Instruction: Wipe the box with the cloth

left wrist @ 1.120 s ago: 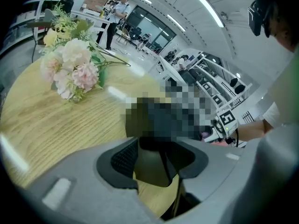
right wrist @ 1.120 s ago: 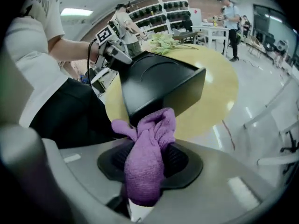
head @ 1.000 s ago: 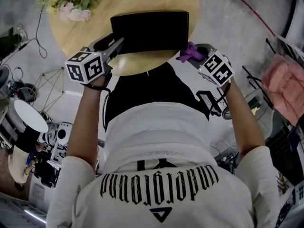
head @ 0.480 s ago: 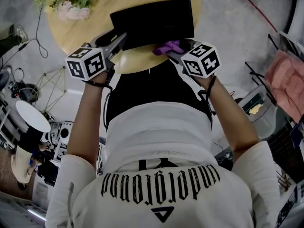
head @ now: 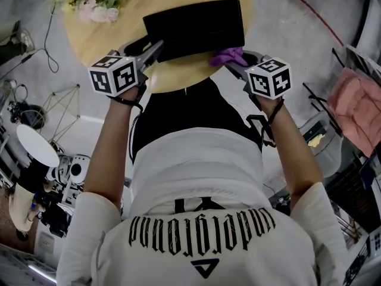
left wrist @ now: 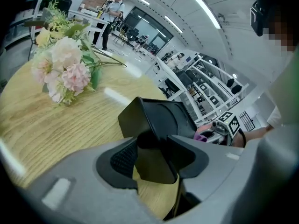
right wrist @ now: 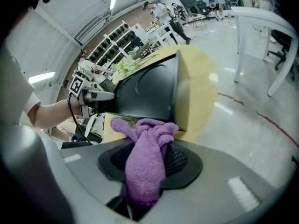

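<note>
wooden table (head: 178, 76), box (head: 193, 28), cloth (head: 227, 56) in right gripper (head: 237, 63)

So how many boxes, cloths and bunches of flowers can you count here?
black box: 1
purple cloth: 1
bunch of flowers: 1
Total: 3
</note>
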The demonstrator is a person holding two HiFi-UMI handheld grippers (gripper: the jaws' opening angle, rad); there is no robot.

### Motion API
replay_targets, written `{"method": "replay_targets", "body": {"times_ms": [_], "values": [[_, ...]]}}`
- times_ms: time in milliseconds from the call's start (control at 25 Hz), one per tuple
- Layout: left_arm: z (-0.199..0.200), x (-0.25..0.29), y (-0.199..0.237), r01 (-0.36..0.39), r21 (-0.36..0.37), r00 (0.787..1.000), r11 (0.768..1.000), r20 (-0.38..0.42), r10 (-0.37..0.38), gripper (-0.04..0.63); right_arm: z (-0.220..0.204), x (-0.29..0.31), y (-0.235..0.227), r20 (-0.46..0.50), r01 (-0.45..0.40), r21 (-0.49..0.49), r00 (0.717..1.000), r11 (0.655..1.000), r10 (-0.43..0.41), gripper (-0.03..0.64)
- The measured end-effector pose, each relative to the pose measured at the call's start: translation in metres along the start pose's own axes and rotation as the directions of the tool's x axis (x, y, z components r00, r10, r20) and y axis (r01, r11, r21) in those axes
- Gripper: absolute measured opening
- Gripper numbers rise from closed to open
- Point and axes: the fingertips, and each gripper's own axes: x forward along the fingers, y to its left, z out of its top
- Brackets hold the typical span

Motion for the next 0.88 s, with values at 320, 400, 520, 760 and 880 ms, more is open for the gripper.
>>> {"method": "replay_targets", "body": {"times_ms": [320, 400, 520, 760, 880], "values": [[0.003, 0.002, 0.006, -0.051, 0.066, 0.999, 0.997, -0.016, 0.052, 0.219, 0.031, -0.076, -0.046, 0.155, 0.175, 0.028, 0.972, 0.984, -0.177, 0.143], [0.004, 0.0, 0.006, -0.083, 0.097, 0.996, 0.992, -0.015, 0.085, 0.225, 0.043, -0.088, -0.037, 0.183, 0.18, -0.006, 0.967, 0.984, -0.176, 0.143], [0.016, -0.011, 0.0, -0.13, 0.122, 0.991, 0.984, 0.028, 0.128, 0.222, 0.066, -0.104, -0.02, 0.234, 0.185, -0.077, 0.959, 0.98, -0.162, 0.143], [0.061, -0.064, -0.054, -0.174, 0.185, 0.972, 0.967, 0.19, 0.138, 0.221, 0.105, -0.139, 0.023, 0.328, 0.2, -0.243, 0.938, 0.949, -0.113, 0.144], [0.093, -0.104, -0.09, -0.186, 0.239, 0.945, 0.953, 0.311, 0.106, 0.209, 0.133, -0.16, 0.056, 0.403, 0.208, -0.341, 0.913, 0.917, -0.057, 0.144]]}}
